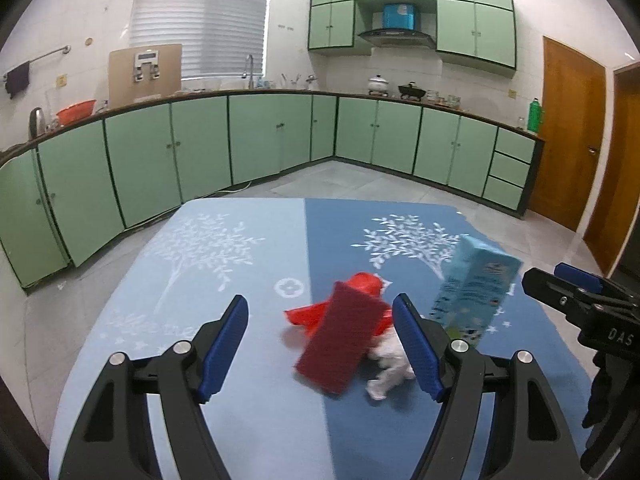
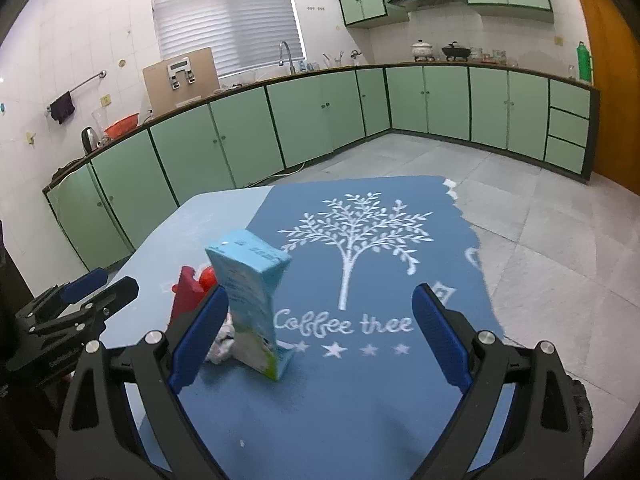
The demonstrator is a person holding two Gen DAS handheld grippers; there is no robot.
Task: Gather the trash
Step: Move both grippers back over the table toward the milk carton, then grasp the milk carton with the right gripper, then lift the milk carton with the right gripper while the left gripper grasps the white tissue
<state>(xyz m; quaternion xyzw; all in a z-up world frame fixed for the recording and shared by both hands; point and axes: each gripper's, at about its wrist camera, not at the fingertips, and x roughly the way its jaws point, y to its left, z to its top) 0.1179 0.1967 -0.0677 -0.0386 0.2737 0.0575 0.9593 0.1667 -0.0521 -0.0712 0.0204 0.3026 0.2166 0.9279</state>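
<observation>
On the desk (image 1: pixel 224 400), under a two-tone blue cloth (image 1: pixel 248 240) printed with white leafy trees, the left wrist view shows the trash gathered near the middle. A dark red rectangular box (image 1: pixel 340 344) lies tilted over crinkled red plastic wrap (image 1: pixel 362 282), with crumpled white paper (image 1: pixel 390 372) touching its right side. Just beyond, a tall pale-blue carton (image 1: pixel 472 292) stands toward the right edge; its small print is unreadable. The left tool (image 1: pixel 322 344) stands open, its ribbed blue pads either side of the box, gripping nothing.

In the right wrist view, the cloth (image 2: pixel 360 420) reads "Coffee tree" above a row of stars. The carton (image 2: pixel 252 304) stands upright just inside the left pad of the right tool (image 2: pixel 320 340), which is open and empty. The box (image 2: pixel 186 296) and paper (image 2: pixel 222 344) sit behind it.
</observation>
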